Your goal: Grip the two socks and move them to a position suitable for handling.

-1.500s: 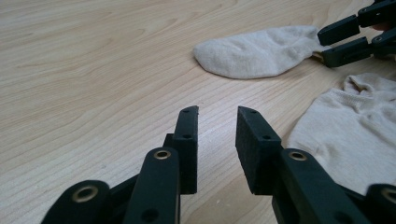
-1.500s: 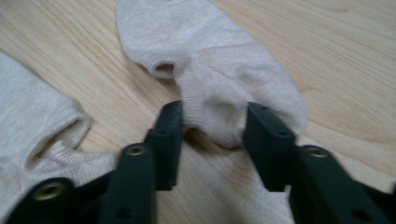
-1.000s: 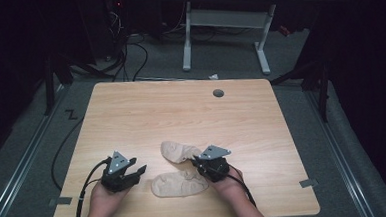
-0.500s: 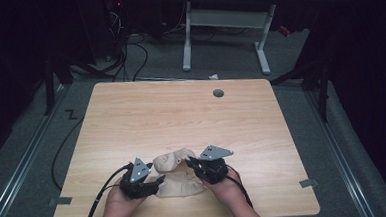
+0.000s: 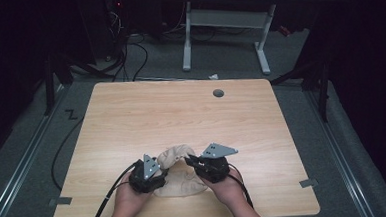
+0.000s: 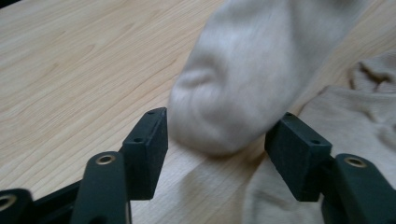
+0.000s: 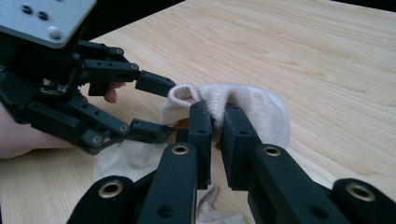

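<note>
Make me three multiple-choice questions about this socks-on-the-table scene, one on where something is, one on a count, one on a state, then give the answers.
1. Where on the table do the socks lie?
A. By the far edge, next to the round hole
B. Near the person's edge, between the two grippers
C. At the far left corner

2. How many beige socks are there?
A. One
B. Two
C. Four

3. How does the right gripper stand?
A. Wide open above bare wood
B. Shut on nothing
C. Shut on a fold of the raised sock

Answers:
1. B, the high view shows the socks at the near edge between the left gripper and the right one.
2. B, the raised sock arches over the flat sock.
3. C, the right gripper view shows fabric pinched between its jaws; the left gripper's jaws stand open around the sock's end.
</note>
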The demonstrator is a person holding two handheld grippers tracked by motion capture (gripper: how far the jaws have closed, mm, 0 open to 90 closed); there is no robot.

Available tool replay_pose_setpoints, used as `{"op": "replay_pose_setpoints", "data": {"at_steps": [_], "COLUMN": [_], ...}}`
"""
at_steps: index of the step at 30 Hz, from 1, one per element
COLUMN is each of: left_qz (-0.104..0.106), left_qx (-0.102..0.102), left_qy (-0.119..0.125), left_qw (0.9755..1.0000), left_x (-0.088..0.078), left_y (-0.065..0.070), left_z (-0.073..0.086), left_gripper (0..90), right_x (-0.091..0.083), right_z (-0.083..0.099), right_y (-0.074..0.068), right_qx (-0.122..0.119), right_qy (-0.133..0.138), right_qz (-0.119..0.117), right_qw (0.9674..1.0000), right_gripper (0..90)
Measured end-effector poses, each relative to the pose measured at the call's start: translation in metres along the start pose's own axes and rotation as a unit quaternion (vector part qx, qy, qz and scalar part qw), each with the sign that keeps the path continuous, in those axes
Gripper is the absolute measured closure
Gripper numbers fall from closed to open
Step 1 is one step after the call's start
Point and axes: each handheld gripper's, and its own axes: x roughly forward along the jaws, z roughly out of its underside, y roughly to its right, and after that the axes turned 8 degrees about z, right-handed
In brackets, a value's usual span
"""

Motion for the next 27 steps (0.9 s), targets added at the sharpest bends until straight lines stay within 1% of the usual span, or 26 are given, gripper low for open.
{"op": "replay_pose_setpoints", "data": {"at_steps": [1,3,4,5,6,7,9,10,12,13,14,15,16,17,18,19,21,22,24,25,26,27], "left_qz": [-0.001,0.000,0.000,0.000,0.003,0.004,0.007,0.010,0.017,0.019,0.023,0.023,0.030,0.030,0.034,0.040,0.043,0.046,0.051,0.055,0.062,0.062], "left_qx": [0.001,0.003,0.002,0.002,0.001,0.001,0.002,-0.001,-0.007,-0.009,-0.007,-0.007,-0.008,-0.008,-0.007,-0.006,-0.006,-0.005,-0.004,-0.004,-0.005,-0.004], "left_qy": [0.001,0.005,0.008,0.009,0.012,0.013,0.018,0.023,0.034,0.037,0.043,0.043,0.051,0.051,0.058,0.064,0.067,0.069,0.071,0.069,0.063,0.056], "left_qw": [1.0000,1.0000,1.0000,1.0000,0.9999,0.9999,0.9998,0.9997,0.9992,0.9991,0.9988,0.9988,0.9982,0.9982,0.9977,0.9971,0.9968,0.9965,0.9961,0.9961,0.9961,0.9965], "left_x": [0.000,0.000,-0.001,-0.002,-0.003,-0.004,-0.007,-0.009,-0.015,-0.017,-0.021,-0.021,-0.027,-0.027,-0.032,-0.038,-0.041,-0.044,-0.047,-0.047,-0.045,-0.042], "left_y": [0.000,-0.001,-0.001,-0.002,-0.003,-0.004,-0.005,-0.006,-0.008,-0.008,-0.008,-0.008,-0.007,-0.007,-0.006,-0.005,-0.003,-0.002,-0.001,0.000,0.001,0.002], "left_z": [0.000,0.000,0.000,0.000,0.000,0.000,0.000,0.000,-0.002,-0.002,-0.004,-0.004,-0.006,-0.006,-0.008,-0.009,-0.010,-0.011,-0.011,-0.011,-0.010,-0.009], "left_gripper": [44.9,53.2,60.3,60.3,64.0,69.4,77.1,83.0,84.6,85.6,86.0,86.1,86.1,86.2,86.2,86.7,87.0,88.4,89.5,89.7,86.5,86.5], "right_x": [-0.001,-0.001,-0.001,-0.001,0.000,0.000,0.000,0.001,0.002,0.003,0.003,0.003,0.004,0.004,0.004,0.003,0.003,0.001,0.001,-0.001,-0.002,-0.002], "right_z": [0.000,0.000,0.001,0.001,0.001,0.001,0.002,0.003,0.003,0.005,0.006,0.006,0.009,0.009,0.009,0.012,0.013,0.016,0.017,0.019,0.019,0.019], "right_y": [0.000,0.000,0.001,0.001,0.001,0.001,0.001,0.002,0.003,0.006,0.007,0.007,0.011,0.011,0.013,0.016,0.018,0.020,0.020,0.021,0.022,0.022], "right_qx": [0.001,0.001,0.003,0.003,0.003,0.003,0.006,0.007,0.007,0.010,0.011,0.011,0.019,0.019,0.020,0.028,0.029,0.034,0.032,0.033,0.038,0.038], "right_qy": [0.000,-0.001,-0.001,-0.001,-0.001,-0.002,-0.004,-0.006,-0.007,-0.011,-0.012,-0.012,-0.019,-0.019,-0.021,-0.027,-0.029,-0.033,-0.033,-0.036,-0.037,-0.037], "right_qz": [0.002,0.003,0.003,0.003,0.003,0.004,0.005,0.008,0.010,0.016,0.017,0.017,0.023,0.023,0.023,0.026,0.027,0.027,0.026,0.028,0.026,0.026], "right_qw": [1.0000,1.0000,1.0000,1.0000,1.0000,1.0000,1.0000,0.9999,0.9999,0.9998,0.9997,0.9997,0.9994,0.9994,0.9993,0.9989,0.9988,0.9985,0.9986,0.9984,0.9982,0.9982], "right_gripper": [83.1,83.1,83.1,83.1,83.0,83.0,82.9,82.8,82.7,82.7,82.7,82.7,82.5,82.5,82.5,82.2,82.1,81.7,81.7,81.8,81.9,81.9]}}
